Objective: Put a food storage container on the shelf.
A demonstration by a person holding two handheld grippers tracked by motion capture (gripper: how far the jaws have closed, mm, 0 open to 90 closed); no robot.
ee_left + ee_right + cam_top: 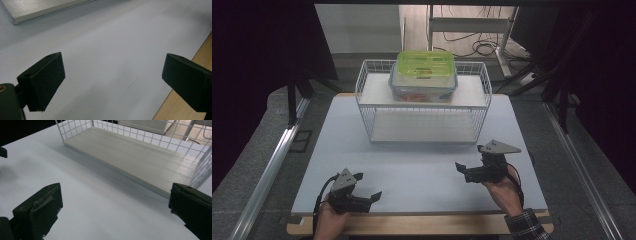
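Note:
A white wire rack [365,107] with two shelves stands at the back middle of the white table top [417,167]. On its upper shelf sits a clear container [422,89] with a green lid [425,64] and something red inside. The lower shelf [135,157] is bare. My left gripper [368,185] rests open near the front left edge, nothing between its jaws; in the left gripper view [112,75] the jaws stand wide over bare table. My right gripper [469,159] is open at the front right, facing the rack's lower shelf, its jaws [115,202] wide apart and empty.
A wooden strip [422,225] borders the table's front edge. Metal rails [272,165] run along both sides of the table. Cables [477,47] lie on the floor behind the rack. Dark curtains hang at left and right.

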